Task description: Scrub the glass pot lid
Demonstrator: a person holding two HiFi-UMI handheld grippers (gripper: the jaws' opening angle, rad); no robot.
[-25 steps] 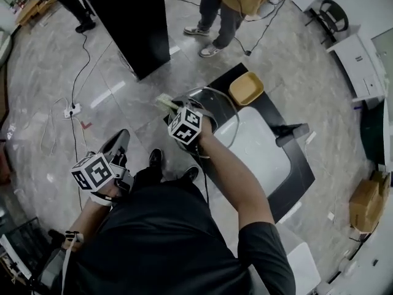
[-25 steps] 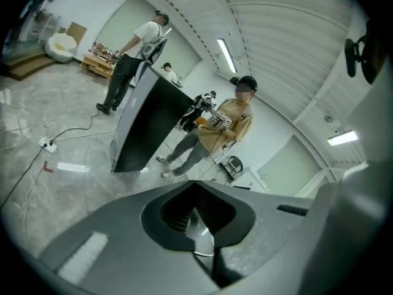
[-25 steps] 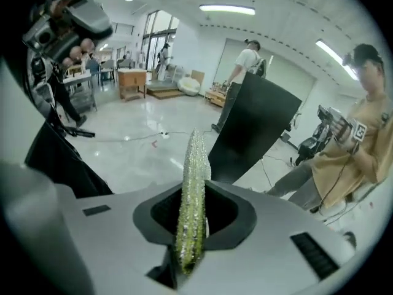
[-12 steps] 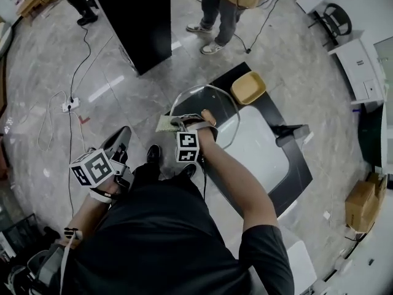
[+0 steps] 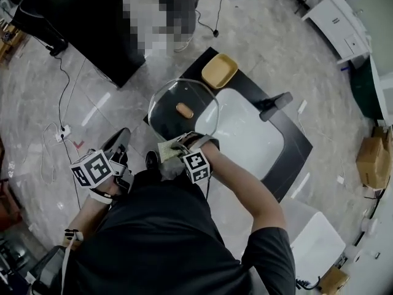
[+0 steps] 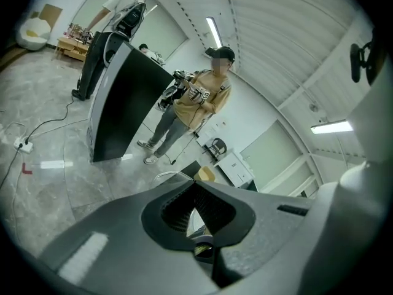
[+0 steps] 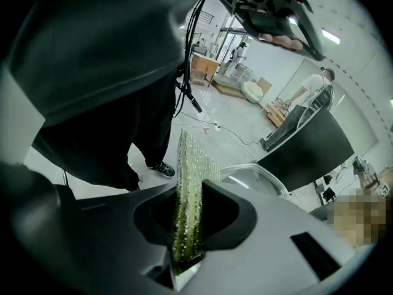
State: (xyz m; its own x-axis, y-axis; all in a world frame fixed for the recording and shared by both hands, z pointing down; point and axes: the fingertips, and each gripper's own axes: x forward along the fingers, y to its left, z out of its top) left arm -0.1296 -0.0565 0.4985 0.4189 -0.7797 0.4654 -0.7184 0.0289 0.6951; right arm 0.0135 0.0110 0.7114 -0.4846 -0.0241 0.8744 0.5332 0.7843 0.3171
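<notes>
Now the right gripper [image 5: 172, 160], fingers clamped on the green scrub pad [image 7: 187, 208], has drawn back off the glass pot lid [image 5: 175, 97] lying knob-up at the table [image 5: 299, 154] edge, so that stroke looks finished, while the left gripper [image 5: 118, 145] hangs closed and empty.

Long ceiling lamps [image 6: 214, 32] light the room. The shiny floor [image 5: 92, 112] left of the glass pot lid [image 5: 181, 106] shows pale glare streaks. The white surface [image 5: 249, 137] right of the lid looks bright. Tiny light spots sparkle on the sponge [image 7: 187, 208]. Every picture bends at its edges, with dark corners. The left gripper [image 6: 195, 189] looks blurry up close.
</notes>
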